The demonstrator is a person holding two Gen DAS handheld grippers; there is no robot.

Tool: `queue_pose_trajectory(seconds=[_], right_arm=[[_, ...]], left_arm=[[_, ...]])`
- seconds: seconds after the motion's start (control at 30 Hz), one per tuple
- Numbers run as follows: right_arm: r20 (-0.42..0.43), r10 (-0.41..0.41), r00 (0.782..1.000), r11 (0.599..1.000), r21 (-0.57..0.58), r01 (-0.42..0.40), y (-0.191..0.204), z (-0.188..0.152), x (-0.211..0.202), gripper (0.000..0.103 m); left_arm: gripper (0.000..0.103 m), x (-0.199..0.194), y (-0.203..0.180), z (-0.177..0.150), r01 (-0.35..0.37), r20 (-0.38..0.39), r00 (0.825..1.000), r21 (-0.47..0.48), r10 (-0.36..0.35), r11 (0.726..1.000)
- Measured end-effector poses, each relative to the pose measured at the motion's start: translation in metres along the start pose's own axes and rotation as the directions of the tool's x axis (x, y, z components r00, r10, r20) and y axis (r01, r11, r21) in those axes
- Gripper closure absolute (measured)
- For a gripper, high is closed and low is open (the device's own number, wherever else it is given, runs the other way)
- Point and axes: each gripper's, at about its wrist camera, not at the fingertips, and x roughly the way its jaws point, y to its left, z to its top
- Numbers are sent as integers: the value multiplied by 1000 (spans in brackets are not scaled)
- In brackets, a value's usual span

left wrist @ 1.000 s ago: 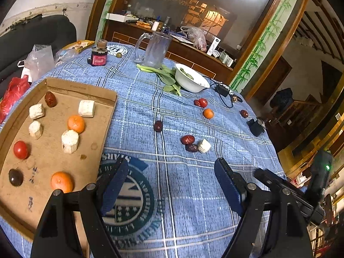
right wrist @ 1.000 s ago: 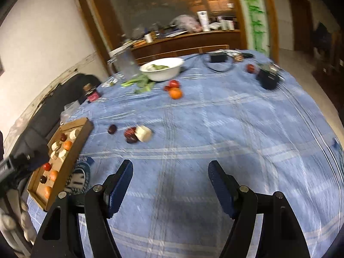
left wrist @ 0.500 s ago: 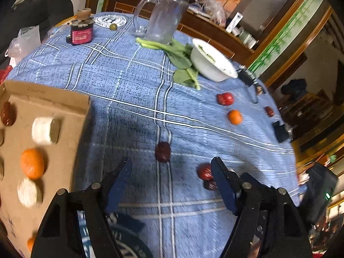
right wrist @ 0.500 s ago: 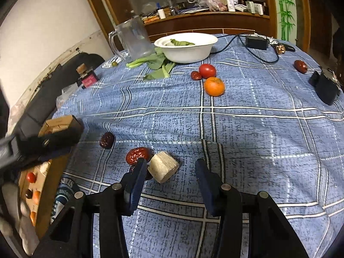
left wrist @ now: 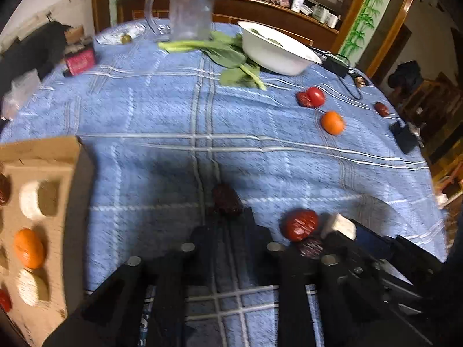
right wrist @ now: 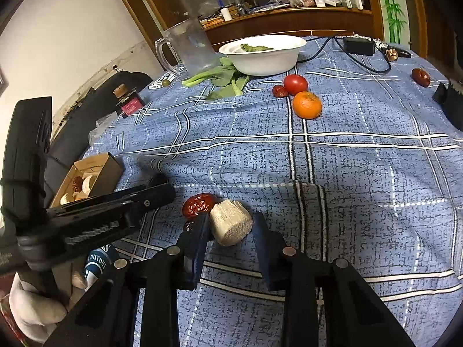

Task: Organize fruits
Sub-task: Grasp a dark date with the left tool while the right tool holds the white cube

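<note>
My left gripper [left wrist: 227, 215] has its jaws closing, and its tips pinch a dark red date [left wrist: 225, 199] on the blue cloth. In the right wrist view the left gripper [right wrist: 162, 195] reaches in from the left. My right gripper [right wrist: 230, 227] is closing around a white cylindrical chunk [right wrist: 231, 224], and its pads meet the chunk's sides. A red date [right wrist: 199, 204] and a small dark date [right wrist: 189, 227] lie against that chunk. Further back lie a tomato [right wrist: 295, 84] and an orange [right wrist: 306, 104]. The cardboard tray [left wrist: 58, 156] at the left holds sorted oranges, chunks and dates.
A white bowl [right wrist: 260, 55], leafy greens [right wrist: 228, 78] and a clear jug [right wrist: 188, 46] stand at the back. A small jar [right wrist: 130, 104] sits back left. A black charger with cable [right wrist: 358, 46], a lone date [right wrist: 421, 76] and a black object [right wrist: 451, 101] lie at the right.
Both grippers came forward and down to the fruit. The left jaws narrowed onto the dark date; the right jaws narrowed onto the white chunk.
</note>
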Motion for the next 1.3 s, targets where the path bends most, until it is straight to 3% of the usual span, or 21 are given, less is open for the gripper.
queue_pose_trajectory(seconds=[0.1, 0.2, 0.4, 0.73, 0.87, 1.07, 1.3], right_arm=[[7, -2, 1000, 1000, 3, 2, 0, -2, -3, 70], [17, -16, 1000, 1000, 13, 16, -2, -3, -7, 70], [47, -7, 999, 997, 71, 3, -16, -12, -39, 70], [98, 41, 994, 983, 175, -58, -28, -39, -91, 70], [110, 54, 992, 985, 159, -71, -11, -51, -102, 70], [111, 86, 990, 988, 115, -99, 18, -64, -111, 70], [113, 112, 987, 990, 76, -121, 43, -70, -115, 70]], left_arm=[[89, -13, -3, -5, 1, 29, 1000, 13, -1, 1000], [96, -27, -4, -9, 38, 57, 998, 10, -38, 999], [96, -70, -7, -31, 124, 122, 985, 12, -124, 992], [96, -137, 7, -78, 145, 255, 956, 29, -147, 989], [96, -162, 16, -97, 134, 323, 936, 44, -140, 990], [96, -196, 27, -128, 105, 433, 890, 103, -140, 989], [96, -216, 37, -145, 94, 495, 857, 129, -146, 987]])
